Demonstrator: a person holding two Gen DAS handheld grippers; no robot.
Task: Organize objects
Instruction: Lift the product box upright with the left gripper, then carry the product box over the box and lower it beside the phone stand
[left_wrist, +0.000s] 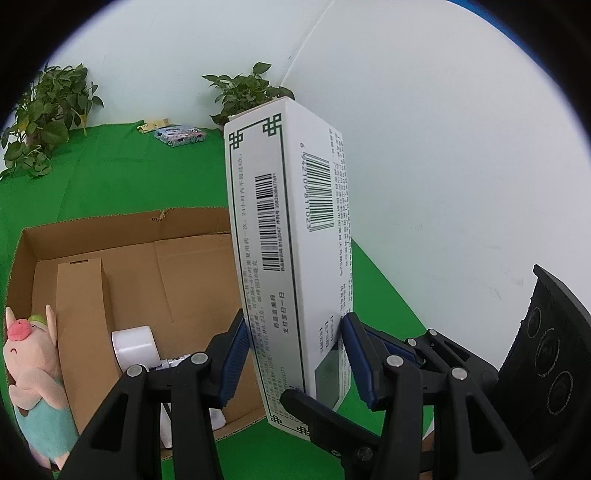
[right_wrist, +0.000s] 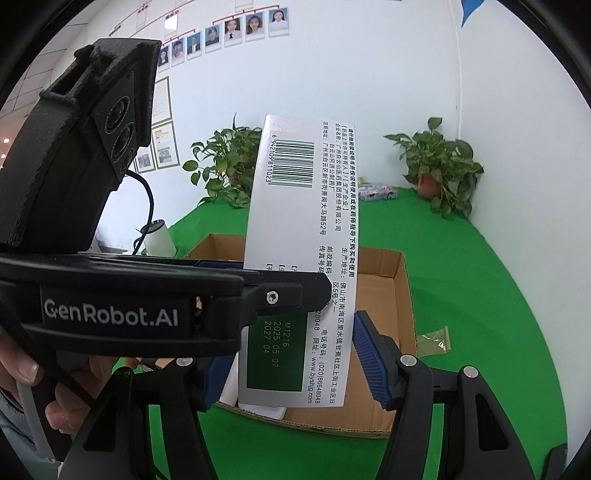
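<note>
Left wrist view: our left gripper (left_wrist: 293, 354) and right gripper (right_wrist: 293, 363) both clamp the medicine box (left_wrist: 291, 236) upright. Beyond and below our fingers waits the cardboard box (left_wrist: 122, 236), probably its destination.

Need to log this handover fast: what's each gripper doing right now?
Left gripper: shut on the white medicine box.
Right gripper: box between its fingers, but whether both pads press it cannot be told.
</note>
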